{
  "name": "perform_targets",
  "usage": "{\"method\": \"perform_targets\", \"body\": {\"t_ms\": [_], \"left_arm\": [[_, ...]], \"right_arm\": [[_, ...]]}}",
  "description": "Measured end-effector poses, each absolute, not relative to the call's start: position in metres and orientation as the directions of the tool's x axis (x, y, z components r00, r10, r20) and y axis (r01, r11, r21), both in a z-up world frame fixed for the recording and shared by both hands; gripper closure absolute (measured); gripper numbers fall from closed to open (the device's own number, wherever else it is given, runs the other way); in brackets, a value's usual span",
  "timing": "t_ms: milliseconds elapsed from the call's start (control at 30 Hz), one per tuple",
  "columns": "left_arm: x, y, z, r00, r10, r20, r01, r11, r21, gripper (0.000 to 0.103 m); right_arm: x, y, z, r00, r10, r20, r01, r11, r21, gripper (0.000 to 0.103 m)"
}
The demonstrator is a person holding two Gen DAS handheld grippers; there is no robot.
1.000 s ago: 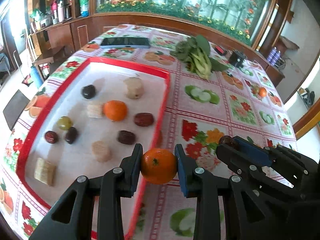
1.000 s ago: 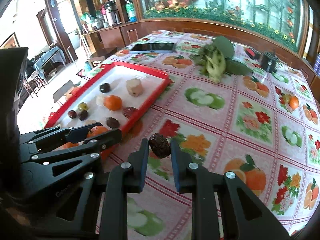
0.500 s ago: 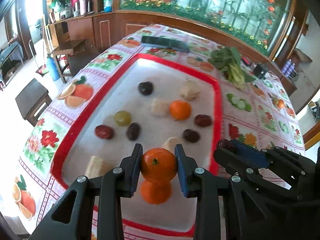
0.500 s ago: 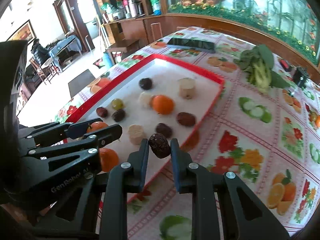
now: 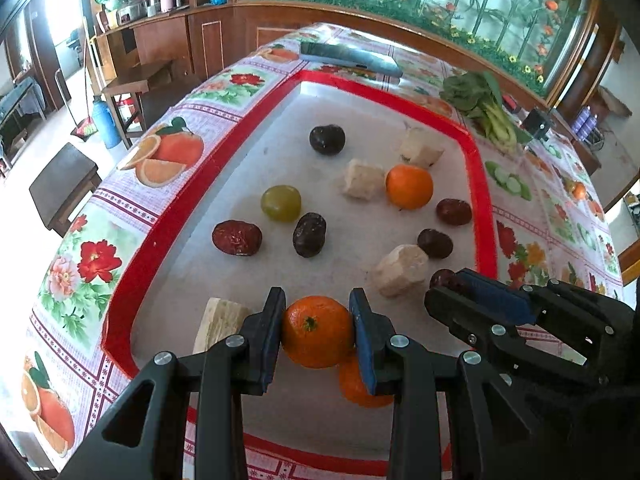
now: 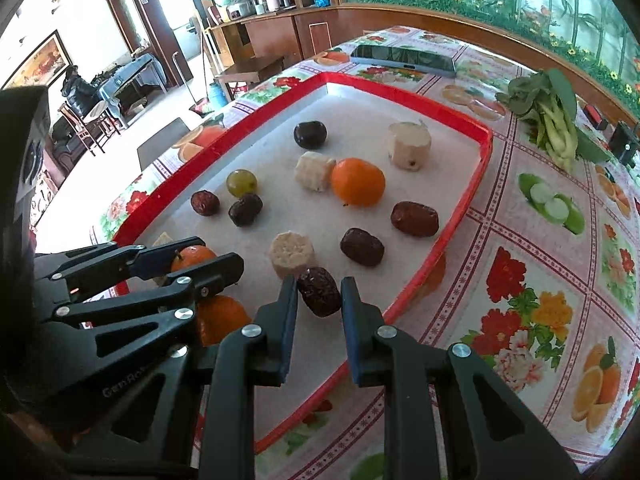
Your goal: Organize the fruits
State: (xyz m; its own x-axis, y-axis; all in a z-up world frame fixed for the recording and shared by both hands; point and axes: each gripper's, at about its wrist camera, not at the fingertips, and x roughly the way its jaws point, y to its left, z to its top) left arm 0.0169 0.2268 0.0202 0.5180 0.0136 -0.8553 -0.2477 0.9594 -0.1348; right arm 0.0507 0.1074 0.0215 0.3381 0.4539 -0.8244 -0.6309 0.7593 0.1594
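My left gripper is shut on an orange, held low over the near end of the red-rimmed tray. A second orange lies on the tray just under and behind it. My right gripper is shut on a dark red date above the tray's near right part, close beside the left gripper. The tray also holds another orange, a green grape, several dates and several pale cut chunks.
Leafy greens, a dark flat device and a small black object lie on the flowered tablecloth beyond the tray. The table's left edge drops to the floor, with stools beside it.
Both grippers moved left from over the tablecloth to over the tray, each still holding its fruit. The held orange now sits lower, close to the orange lying on the tray.
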Motion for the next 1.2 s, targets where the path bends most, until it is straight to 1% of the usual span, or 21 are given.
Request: {"method": "perform_targets", "body": {"t_ms": [467, 533, 600, 733, 800, 900, 1033, 1100, 1200], "left_arm": [[0.022, 0.226, 0.018, 0.501, 0.004, -0.865, -0.216, 0.969, -0.121, 0.069], [0.022, 0.226, 0.018, 0.5, 0.003, -0.866, -0.213, 0.97, -0.12, 0.067], [0.021, 0.228, 0.019, 0.499, 0.014, -0.867, -0.22, 0.969, -0.111, 0.06], [0.019, 0.228, 0.021, 0.505, 0.026, -0.863, -0.218, 0.971, -0.098, 0.053], [0.018, 0.229, 0.022, 0.503, 0.037, -0.864, -0.225, 0.97, -0.089, 0.047], [0.018, 0.231, 0.022, 0.501, 0.028, -0.865, -0.221, 0.97, -0.097, 0.046], [0.015, 0.233, 0.023, 0.498, 0.024, -0.867, -0.221, 0.97, -0.1, 0.044], [0.014, 0.234, 0.023, 0.498, 0.025, -0.867, -0.224, 0.969, -0.101, 0.041], [0.013, 0.235, 0.023, 0.497, 0.022, -0.867, -0.227, 0.968, -0.106, 0.039]], "right_arm": [[0.055, 0.109, 0.017, 0.337, 0.447, -0.829, -0.633, 0.759, 0.152, 0.079], [0.055, 0.108, 0.017, 0.336, 0.446, -0.829, -0.634, 0.759, 0.151, 0.079], [0.055, 0.108, 0.017, 0.336, 0.45, -0.828, -0.634, 0.758, 0.155, 0.079], [0.054, 0.107, 0.019, 0.335, 0.449, -0.828, -0.629, 0.761, 0.158, 0.078], [0.053, 0.106, 0.02, 0.333, 0.449, -0.829, -0.627, 0.762, 0.16, 0.078], [0.053, 0.105, 0.021, 0.333, 0.446, -0.831, -0.625, 0.764, 0.16, 0.077], [0.05, 0.103, 0.024, 0.343, 0.441, -0.829, -0.616, 0.772, 0.155, 0.072], [0.048, 0.102, 0.025, 0.344, 0.44, -0.829, -0.612, 0.775, 0.157, 0.071], [0.047, 0.101, 0.027, 0.345, 0.436, -0.831, -0.604, 0.781, 0.159, 0.071]]}}
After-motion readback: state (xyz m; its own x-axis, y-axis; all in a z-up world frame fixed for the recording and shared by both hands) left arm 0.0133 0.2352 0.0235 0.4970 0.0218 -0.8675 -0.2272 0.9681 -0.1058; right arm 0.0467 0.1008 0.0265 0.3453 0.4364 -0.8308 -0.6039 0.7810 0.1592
